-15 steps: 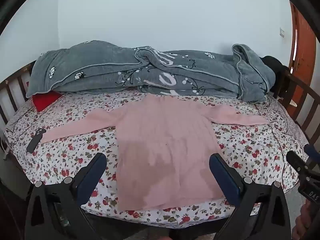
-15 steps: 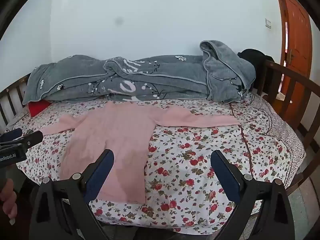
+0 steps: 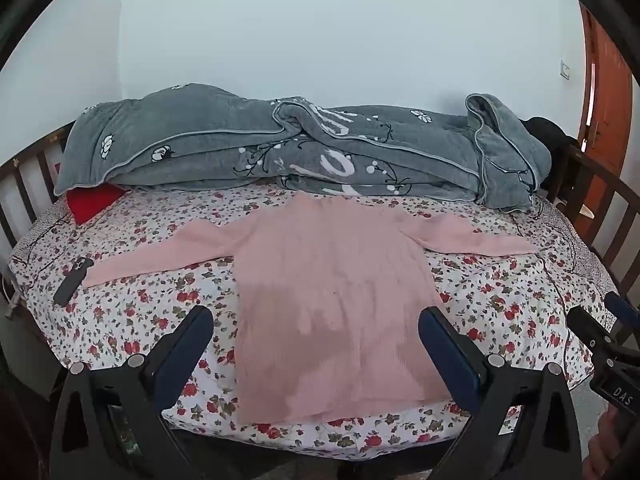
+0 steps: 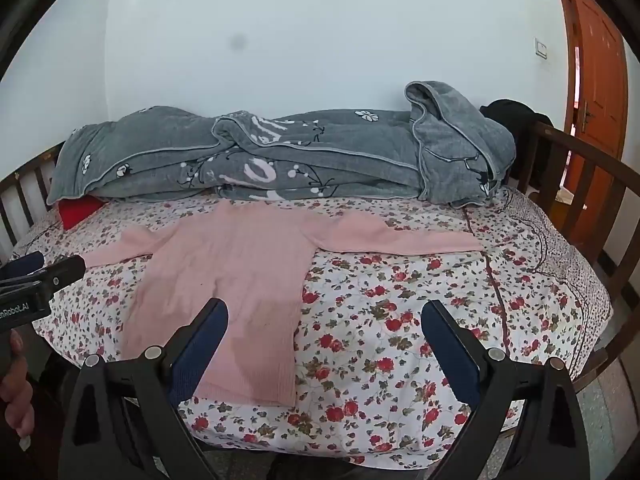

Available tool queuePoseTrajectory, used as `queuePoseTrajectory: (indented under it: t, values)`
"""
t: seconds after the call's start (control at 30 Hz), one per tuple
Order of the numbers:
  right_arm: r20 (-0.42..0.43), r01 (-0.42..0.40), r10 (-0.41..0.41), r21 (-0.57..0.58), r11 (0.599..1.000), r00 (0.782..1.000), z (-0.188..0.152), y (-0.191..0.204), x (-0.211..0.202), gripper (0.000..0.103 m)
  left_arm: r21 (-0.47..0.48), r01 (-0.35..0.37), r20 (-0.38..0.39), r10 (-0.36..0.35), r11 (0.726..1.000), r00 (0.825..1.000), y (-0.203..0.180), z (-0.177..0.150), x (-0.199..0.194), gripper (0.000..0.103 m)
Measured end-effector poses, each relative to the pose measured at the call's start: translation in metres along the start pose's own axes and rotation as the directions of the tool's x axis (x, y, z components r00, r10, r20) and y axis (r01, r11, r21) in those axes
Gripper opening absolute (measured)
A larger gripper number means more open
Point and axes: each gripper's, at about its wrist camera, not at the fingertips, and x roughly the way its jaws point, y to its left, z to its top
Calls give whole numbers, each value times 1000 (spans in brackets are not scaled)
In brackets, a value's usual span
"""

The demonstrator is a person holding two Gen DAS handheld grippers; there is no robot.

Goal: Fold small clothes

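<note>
A pink long-sleeved sweater [image 3: 332, 280] lies flat on the floral bedsheet [image 3: 132, 312], sleeves spread to both sides, hem toward me. It also shows in the right wrist view [image 4: 228, 280], left of centre. My left gripper [image 3: 316, 320] is open and empty, held above the sweater's hem at the bed's near edge. My right gripper [image 4: 324, 316] is open and empty, above the sheet just right of the sweater's hem. Each gripper shows at the edge of the other's view: the right gripper [image 3: 600, 328] and the left gripper [image 4: 44, 276].
A rumpled grey blanket [image 3: 304, 152] lies along the back of the bed. A red cushion [image 3: 92, 200] sits at the back left, and a dark remote [image 3: 72, 280] lies by the left sleeve end. Wooden rails [image 4: 580, 200] ring the bed. An orange door [image 4: 596, 80] stands at the right.
Both views have shifted only slightly; the sweater and both open grippers stand as before.
</note>
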Motion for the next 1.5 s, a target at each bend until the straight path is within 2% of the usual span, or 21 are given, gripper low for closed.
queuePoseTrajectory:
  t: [0.47,1.5]
  values:
    - [-4,-2,2,1,1000,1000,0,-1,3,96,-6,21,-11,-21,1000,1000,-1,2,0,103]
    - [4,-15,15,2,1000,1000,4,-3,-2,96,17,16,-1,-16,1000,1000,-13,3,-1,103]
